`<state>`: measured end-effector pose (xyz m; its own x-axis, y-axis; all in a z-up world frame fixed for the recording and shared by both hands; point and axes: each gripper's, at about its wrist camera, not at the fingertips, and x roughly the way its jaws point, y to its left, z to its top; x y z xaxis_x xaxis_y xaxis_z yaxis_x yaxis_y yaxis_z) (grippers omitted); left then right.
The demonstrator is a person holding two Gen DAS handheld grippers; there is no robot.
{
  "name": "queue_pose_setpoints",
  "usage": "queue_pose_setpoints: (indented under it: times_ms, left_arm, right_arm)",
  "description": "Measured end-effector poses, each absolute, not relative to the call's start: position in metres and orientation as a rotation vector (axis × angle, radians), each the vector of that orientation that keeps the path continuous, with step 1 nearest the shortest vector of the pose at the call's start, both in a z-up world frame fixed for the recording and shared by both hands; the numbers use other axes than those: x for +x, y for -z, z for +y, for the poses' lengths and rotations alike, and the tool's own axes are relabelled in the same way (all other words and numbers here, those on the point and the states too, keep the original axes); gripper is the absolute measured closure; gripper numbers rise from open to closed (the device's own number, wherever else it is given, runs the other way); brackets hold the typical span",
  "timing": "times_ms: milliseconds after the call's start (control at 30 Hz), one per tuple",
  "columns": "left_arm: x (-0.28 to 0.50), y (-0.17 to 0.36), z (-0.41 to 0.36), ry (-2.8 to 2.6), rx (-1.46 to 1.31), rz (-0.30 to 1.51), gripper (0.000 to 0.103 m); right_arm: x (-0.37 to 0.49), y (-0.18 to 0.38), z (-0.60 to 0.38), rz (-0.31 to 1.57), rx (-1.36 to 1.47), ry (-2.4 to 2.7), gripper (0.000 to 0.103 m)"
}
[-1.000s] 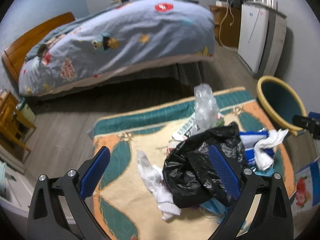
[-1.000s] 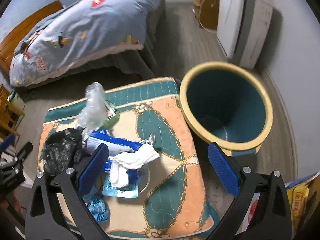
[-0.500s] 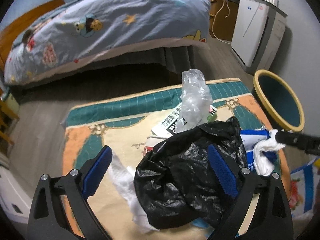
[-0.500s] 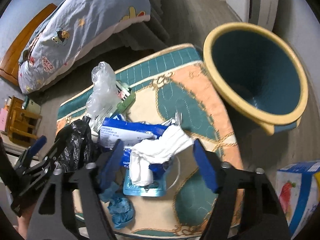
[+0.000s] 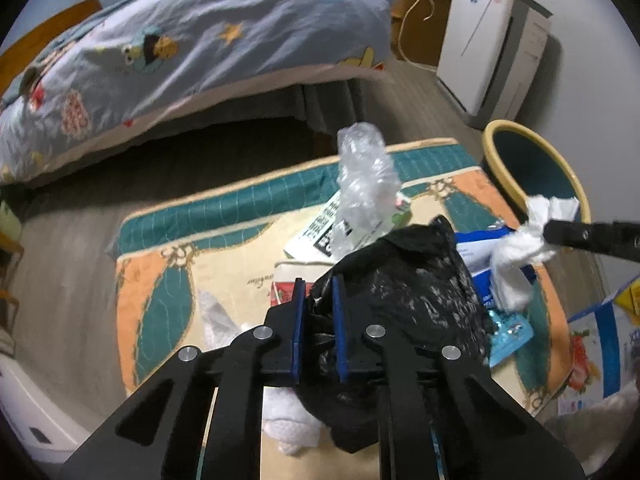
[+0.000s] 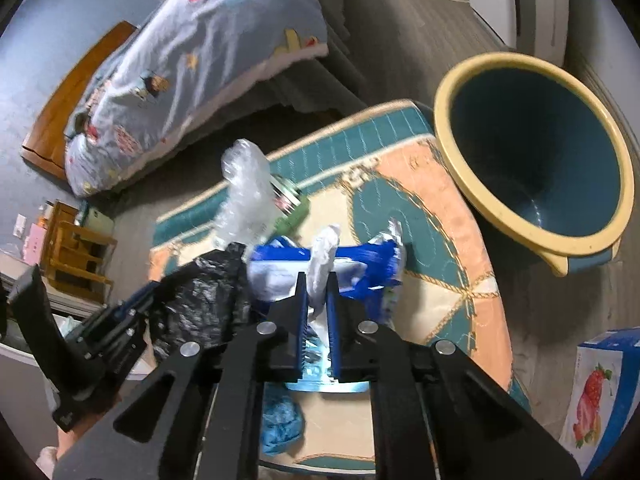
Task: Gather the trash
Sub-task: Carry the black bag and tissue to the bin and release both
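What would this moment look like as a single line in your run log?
left tool: shut on black plastic bag | right tool: shut on white tissue wad | trash bin: upright beside rug, open

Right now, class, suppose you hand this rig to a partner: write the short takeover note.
Left gripper: jaws shut on the black plastic bag.
Right gripper: jaws shut on the white tissue wad.
The bin stands off the rug's corner, and nothing shows inside it.
Done: two pieces gripped, none binned.
Left: drop both in the bin, then collect the clear crumpled plastic, blue-and-white packet, blue glove, white paper towel and printed cartons on the rug.
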<state>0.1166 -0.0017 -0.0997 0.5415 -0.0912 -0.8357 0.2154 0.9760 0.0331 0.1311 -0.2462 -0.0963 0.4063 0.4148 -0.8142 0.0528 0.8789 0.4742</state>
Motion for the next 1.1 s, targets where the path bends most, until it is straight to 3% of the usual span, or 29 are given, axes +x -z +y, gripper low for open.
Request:
queue_pose_setpoints:
  times_ms: [533, 867, 1100]
  left_arm:
    - [0.105, 0.005, -0.04, 0.228, 0.087, 0.716, 0.091]
    - [0.138, -0.008, -0.137, 0.389, 0.141, 0.71, 0.091]
    - [0.158, 0.024, -0.198, 0.447, 0.144, 0.762, 0.091]
  right_arm:
    - [0.126, 0.015, -0.298, 0.899, 0.49, -0.227, 0.095]
    - [0.136, 0.013, -0.399, 0.821, 0.483, -0.027, 0.095]
    - [0.141, 0.047, -0.454, 0.865, 0.51, 0.102, 0.095]
